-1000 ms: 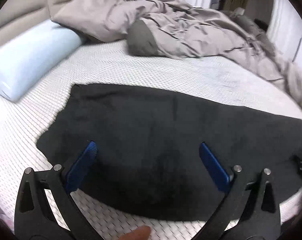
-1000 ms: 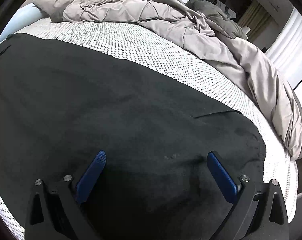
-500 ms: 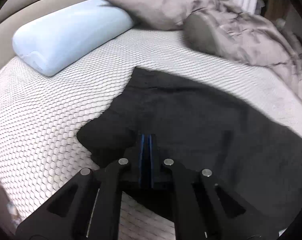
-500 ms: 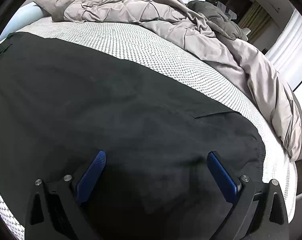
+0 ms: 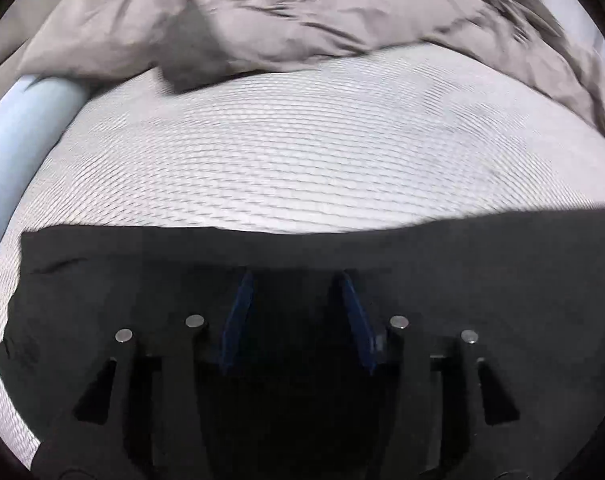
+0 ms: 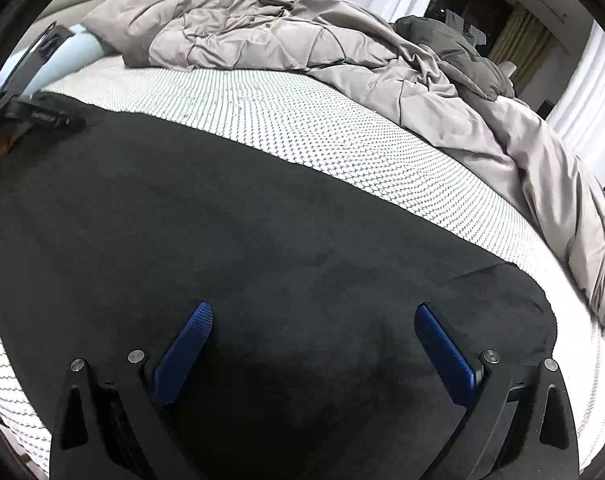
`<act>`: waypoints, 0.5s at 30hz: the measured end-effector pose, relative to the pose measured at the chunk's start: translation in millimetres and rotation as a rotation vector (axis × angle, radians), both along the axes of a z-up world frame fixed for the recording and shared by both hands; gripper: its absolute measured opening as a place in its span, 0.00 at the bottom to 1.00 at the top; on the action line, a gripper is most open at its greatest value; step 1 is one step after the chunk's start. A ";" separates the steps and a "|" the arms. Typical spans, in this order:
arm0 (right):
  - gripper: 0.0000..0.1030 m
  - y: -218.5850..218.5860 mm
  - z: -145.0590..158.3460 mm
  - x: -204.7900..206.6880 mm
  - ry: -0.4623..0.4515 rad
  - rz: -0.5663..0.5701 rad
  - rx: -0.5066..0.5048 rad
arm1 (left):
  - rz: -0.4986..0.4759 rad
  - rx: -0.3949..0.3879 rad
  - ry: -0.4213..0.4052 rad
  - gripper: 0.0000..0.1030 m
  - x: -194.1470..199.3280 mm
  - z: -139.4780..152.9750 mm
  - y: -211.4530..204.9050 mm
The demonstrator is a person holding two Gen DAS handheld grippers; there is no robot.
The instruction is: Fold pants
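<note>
Black pants [image 6: 262, 248] lie spread flat across the white mesh mattress [image 6: 342, 136]. In the left wrist view the pants [image 5: 482, 280] fill the lower half, their far edge straight. My left gripper [image 5: 296, 280] is low over the pants near that far edge, blue fingers [image 5: 238, 312] partly apart with nothing between them. My right gripper [image 6: 312, 316] is wide open above the pants' right part and holds nothing. The left gripper's body [image 6: 34, 108] shows at the pants' far left corner in the right wrist view.
A crumpled grey duvet [image 6: 302, 40] runs along the back and right side of the bed; it also shows in the left wrist view [image 5: 322, 12]. A pale blue bolster pillow [image 5: 18, 128] lies at the left. Curtains [image 6: 582, 92] stand behind at right.
My left gripper was open, then shut on the pants' left edge half a second ago, and is now partly open near the far edge. The right gripper stayed open in place.
</note>
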State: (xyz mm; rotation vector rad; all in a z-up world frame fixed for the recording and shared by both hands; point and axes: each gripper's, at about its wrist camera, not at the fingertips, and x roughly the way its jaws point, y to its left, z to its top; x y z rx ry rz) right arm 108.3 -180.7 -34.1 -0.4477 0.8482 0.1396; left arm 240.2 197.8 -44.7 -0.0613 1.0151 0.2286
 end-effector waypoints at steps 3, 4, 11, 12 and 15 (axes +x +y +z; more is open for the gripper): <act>1.00 -8.0 -8.0 1.2 0.013 -0.019 -0.038 | 0.145 0.060 -0.012 0.56 -15.7 5.2 28.0; 1.00 -14.1 -8.4 1.8 0.016 -0.031 -0.027 | 0.173 0.054 -0.024 0.56 -23.8 8.0 34.6; 1.00 -18.8 6.5 -8.9 0.026 0.003 0.115 | 0.038 -0.184 -0.210 0.72 -108.8 47.7 -12.5; 1.00 -13.9 6.7 -10.1 0.040 0.025 0.145 | -0.001 -0.192 -0.212 0.77 -114.9 48.7 -28.9; 1.00 2.6 -3.5 -11.4 0.087 0.085 0.141 | -0.169 -0.214 -0.152 0.77 -108.2 30.6 -93.6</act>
